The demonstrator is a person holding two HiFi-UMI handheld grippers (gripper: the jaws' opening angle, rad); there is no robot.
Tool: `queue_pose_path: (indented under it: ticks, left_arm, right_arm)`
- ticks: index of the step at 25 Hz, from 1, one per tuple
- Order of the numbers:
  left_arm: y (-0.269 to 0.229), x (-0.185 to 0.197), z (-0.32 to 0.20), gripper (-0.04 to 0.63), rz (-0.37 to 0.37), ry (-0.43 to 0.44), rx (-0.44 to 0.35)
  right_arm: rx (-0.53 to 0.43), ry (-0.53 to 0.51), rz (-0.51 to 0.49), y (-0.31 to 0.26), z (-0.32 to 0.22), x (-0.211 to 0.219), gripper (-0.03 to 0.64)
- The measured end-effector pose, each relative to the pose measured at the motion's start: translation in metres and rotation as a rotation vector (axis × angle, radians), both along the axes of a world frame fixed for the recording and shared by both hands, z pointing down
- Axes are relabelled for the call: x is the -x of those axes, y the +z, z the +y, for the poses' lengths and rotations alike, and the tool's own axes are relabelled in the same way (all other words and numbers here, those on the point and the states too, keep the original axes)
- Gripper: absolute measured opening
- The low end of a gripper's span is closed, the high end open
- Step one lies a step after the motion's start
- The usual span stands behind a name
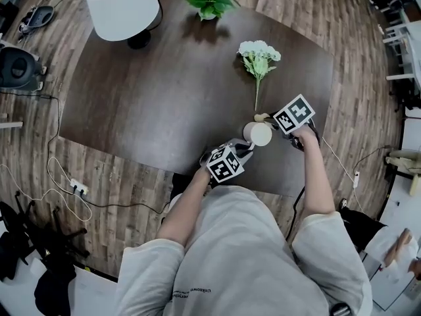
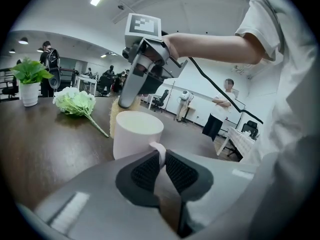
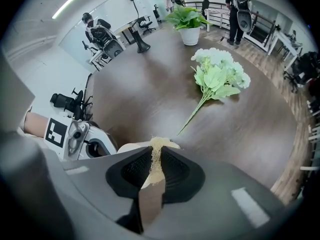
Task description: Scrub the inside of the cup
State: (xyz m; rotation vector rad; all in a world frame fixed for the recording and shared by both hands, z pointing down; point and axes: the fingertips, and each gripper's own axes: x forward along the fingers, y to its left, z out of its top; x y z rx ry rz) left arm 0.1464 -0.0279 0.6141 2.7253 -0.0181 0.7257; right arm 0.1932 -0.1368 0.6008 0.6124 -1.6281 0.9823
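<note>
Head view: you stand at the near edge of the dark counter (image 1: 164, 97). The white cup (image 1: 258, 133) sits upright near that edge, between your 2 tools. Your left tongs (image 1: 248, 147) reach it from the near side, and your right tongs (image 1: 270, 119) come in from the far right. A tan scrubber (image 1: 262, 117) shows at the cup's far rim. Farther back on the counter are 1 bunch of white flowers (image 1: 258, 58), lying flat, 1 potted plant (image 1: 210, 0) and 1 lamp (image 1: 123, 8).

Left gripper view: your left tongs (image 2: 162, 166) are closed on the cup's handle (image 2: 159, 151), which is pinched between the 2 dark pads. The cup (image 2: 135, 134) stands just ahead, mouth up. The scrubber (image 2: 114, 119) sits outside the cup, against its far side, with the tip of your right tongs on top of it. You cannot tell whether the scrubber touches the cup wall. The flowers (image 2: 75, 103) and the plant (image 2: 29, 79) are off to the left.

Right gripper view: your right tongs (image 3: 156, 166) are clamped on the scrubber (image 3: 159, 146), and its frayed fibres poke out past the pads. The cup rim (image 3: 127, 146) peeks out just left of the pads. The flowers (image 3: 217, 76) lie well beyond, stem pointing toward you.
</note>
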Motion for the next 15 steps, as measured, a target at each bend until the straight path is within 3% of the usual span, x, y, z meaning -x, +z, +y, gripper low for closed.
queue_pose_path:
  ticks: [5,15]
  left_arm:
    - [-0.003,0.001,-0.003,0.04,-0.004,0.008,-0.009]
    - [-0.003,0.009,-0.008,0.043,-0.004,-0.005,-0.016]
  right_arm:
    - [0.013,0.023,-0.011,-0.001,-0.008,0.01,0.077]
    - [0.041,-0.041,0.034,0.001,-0.006,0.048,0.077]
